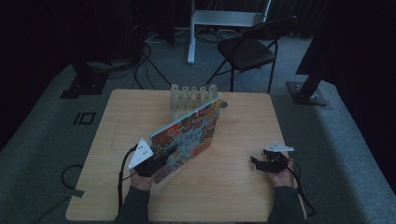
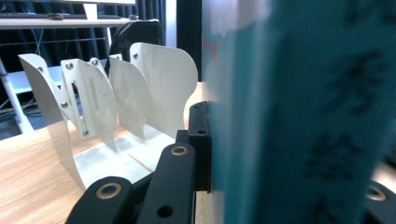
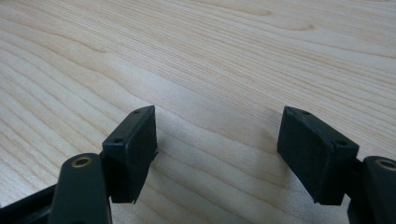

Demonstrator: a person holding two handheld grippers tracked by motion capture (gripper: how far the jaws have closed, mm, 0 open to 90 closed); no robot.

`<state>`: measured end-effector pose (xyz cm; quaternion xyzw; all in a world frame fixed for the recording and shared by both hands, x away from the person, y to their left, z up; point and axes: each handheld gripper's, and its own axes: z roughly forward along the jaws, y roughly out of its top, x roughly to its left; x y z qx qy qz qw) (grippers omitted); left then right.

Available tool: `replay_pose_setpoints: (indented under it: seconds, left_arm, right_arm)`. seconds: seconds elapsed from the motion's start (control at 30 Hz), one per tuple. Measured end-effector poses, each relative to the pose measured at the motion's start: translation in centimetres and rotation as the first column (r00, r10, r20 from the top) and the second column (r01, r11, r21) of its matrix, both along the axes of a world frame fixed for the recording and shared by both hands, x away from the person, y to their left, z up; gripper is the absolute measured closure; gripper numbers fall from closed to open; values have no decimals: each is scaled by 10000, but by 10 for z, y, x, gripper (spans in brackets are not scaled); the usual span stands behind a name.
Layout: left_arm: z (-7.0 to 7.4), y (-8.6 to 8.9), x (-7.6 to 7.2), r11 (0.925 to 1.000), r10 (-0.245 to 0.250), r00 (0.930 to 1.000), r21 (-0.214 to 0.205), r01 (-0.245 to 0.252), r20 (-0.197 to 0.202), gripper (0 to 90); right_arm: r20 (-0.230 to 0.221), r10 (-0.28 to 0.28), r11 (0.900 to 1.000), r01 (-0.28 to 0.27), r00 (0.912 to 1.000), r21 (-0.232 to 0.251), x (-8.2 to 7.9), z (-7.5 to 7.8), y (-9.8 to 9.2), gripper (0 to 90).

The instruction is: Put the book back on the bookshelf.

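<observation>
A colourful book [image 1: 187, 137] stands tilted on the wooden table [image 1: 243, 186], a little left of the middle of the high view, its cover facing the lower right of the frame; its upper corner reaches up to a white slotted rack [image 1: 193, 99] that stands near the far edge of the table, and whether the two touch I cannot tell. The left gripper [image 1: 156, 161] holds the lower left end of the book, its jaws closed on the cover; in the left gripper view the book [image 2: 303, 112] takes the right half as a blurred teal surface pressed against the black jaw, and the white curved dividers of the rack [image 2: 140, 93] stand at the upper left. The right gripper [image 1: 262, 164] rests low at the lower right of the high view, well apart from the book; in the right gripper view its jaws stand wide, with bare wood [image 3: 219, 70] between them.
</observation>
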<state>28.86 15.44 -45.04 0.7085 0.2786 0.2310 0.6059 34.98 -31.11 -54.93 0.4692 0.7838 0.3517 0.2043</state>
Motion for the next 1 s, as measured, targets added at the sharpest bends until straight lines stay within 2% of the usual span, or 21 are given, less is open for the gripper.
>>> replay_pose_setpoints:
  seconds: [0.4,0.53,1.0]
  left_arm:
    - [2,4,1,9991,423,9991,74,-423,-28,813]
    - [2,6,1,9988,484,9988,-65,-484,-32,813]
    - [5,13,1,9968,798,9968,-69,-798,-8,813]
  right_arm:
    - [4,4,10000,-4,10000,-1,0,0,0,278]
    - [4,2,10000,-2,10000,5,0,0,0,278]
    - [2,7,10000,-7,10000,3,0,0,0,278]
